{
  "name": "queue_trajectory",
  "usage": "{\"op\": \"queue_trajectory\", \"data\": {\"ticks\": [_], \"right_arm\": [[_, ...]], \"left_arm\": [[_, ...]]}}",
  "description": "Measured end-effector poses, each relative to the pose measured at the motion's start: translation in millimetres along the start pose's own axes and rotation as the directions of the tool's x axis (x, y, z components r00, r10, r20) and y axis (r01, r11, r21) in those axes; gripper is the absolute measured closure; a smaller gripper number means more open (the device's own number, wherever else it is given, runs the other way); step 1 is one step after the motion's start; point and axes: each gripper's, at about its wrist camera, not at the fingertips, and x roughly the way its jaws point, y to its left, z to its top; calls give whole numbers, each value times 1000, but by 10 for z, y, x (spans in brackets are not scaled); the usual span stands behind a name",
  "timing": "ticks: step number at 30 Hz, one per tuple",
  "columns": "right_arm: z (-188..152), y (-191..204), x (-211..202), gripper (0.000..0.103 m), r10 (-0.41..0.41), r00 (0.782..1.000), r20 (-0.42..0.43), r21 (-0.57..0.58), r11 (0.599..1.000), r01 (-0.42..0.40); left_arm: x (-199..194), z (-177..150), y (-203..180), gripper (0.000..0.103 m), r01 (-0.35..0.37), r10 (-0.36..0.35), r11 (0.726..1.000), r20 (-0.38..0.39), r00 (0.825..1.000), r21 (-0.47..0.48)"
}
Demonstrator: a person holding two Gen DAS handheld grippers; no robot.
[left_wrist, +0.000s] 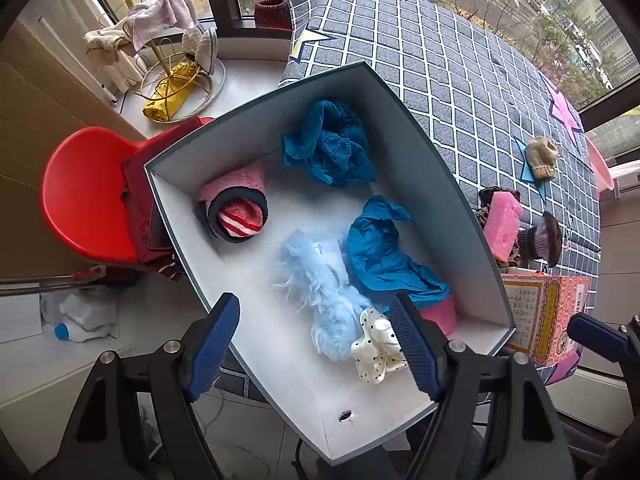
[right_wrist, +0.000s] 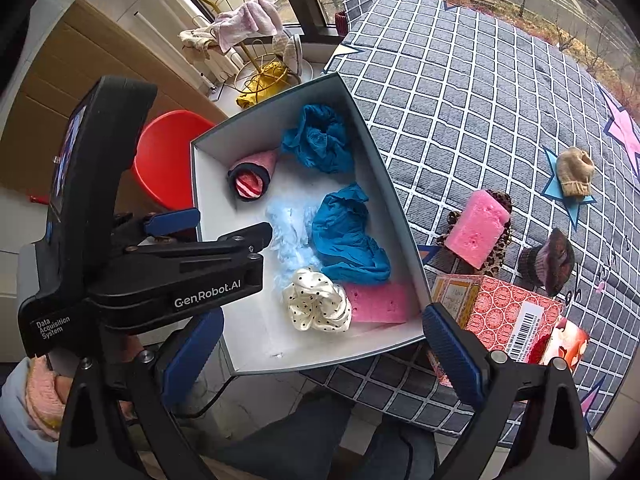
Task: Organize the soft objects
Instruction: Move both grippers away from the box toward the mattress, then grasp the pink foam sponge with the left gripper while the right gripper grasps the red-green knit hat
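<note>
My left gripper [right_wrist: 192,224] reads "GenRobot.AI" and "Data Acquisition System". Both it and my right gripper [right_wrist: 316,356] stand wide, holding nothing, above the box [right_wrist: 404,216].

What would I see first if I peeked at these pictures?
A big white box at the edge of the checked table, with soft things in it: two crumpled blue cloths, a fluffy pale-blue piece and a dotted cream scrunchie. A pink sponge waits on the table to its right.
</note>
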Motion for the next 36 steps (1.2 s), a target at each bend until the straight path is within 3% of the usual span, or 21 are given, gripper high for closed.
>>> {"op": "queue_trajectory", "data": {"ticks": [13, 20, 26, 32, 36], "right_arm": [[26, -125, -196, 2, -3, 999, 44, 28, 1000, 2], [71, -403, -550, 2, 4, 989, 146, 98, 995, -18], [43, -1015, -711, 2, -52, 982, 180, 223, 975, 10], [-166, -1842, -617, 2, -101, 988, 119, 398, 916, 46], [-340, -2340, -507, 2, -91, 993, 77, 495, 868, 41]], "left_arm": [[-164, 78, -58, 23, 24, -24, 1000, 40, 999, -10], [-285, 177, -280, 23, 57, -58, 998, 52, 997, 24], [-280, 338, -644, 23, 92, -93, 993, 16, 996, 78], [-131, 572, -1165, 23, 110, -102, 981, -58, 993, 161], [139, 742, -1556, 23, 91, -63, 971, -134, 989, 220]]}}
